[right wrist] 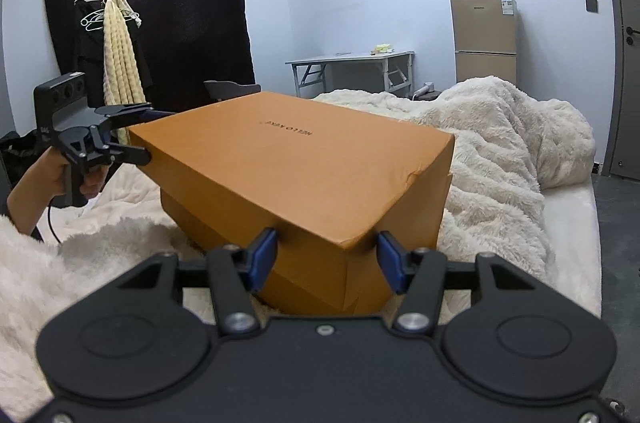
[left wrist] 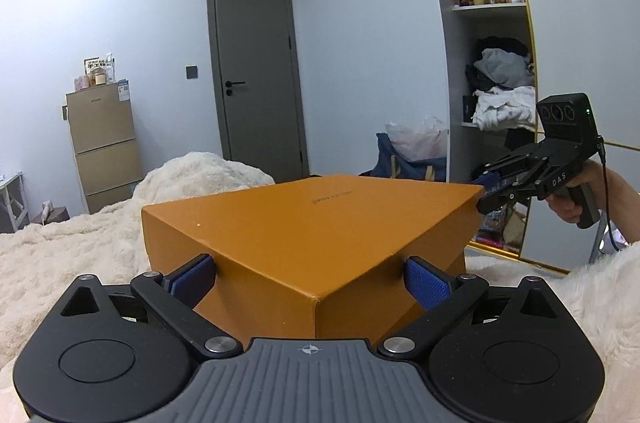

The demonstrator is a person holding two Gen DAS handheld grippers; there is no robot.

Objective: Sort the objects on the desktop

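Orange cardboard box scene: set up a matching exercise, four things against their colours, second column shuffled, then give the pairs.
Things:
1. cardboard box lid
2. fluffy blanket
3. pads on the left gripper fingers
4. long curtain

Colours:
A. blue
B. black
C. orange
D. cream

Pairs: 1-C, 2-D, 3-A, 4-B

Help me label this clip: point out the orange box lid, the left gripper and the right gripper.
orange box lid (right wrist: 280,159): right wrist view, on its flat top.
left gripper (left wrist: 308,273): left wrist view, midway between the blue fingertips, at the lid's corner.
right gripper (right wrist: 326,251): right wrist view, midway between the fingertips, at the opposite corner.
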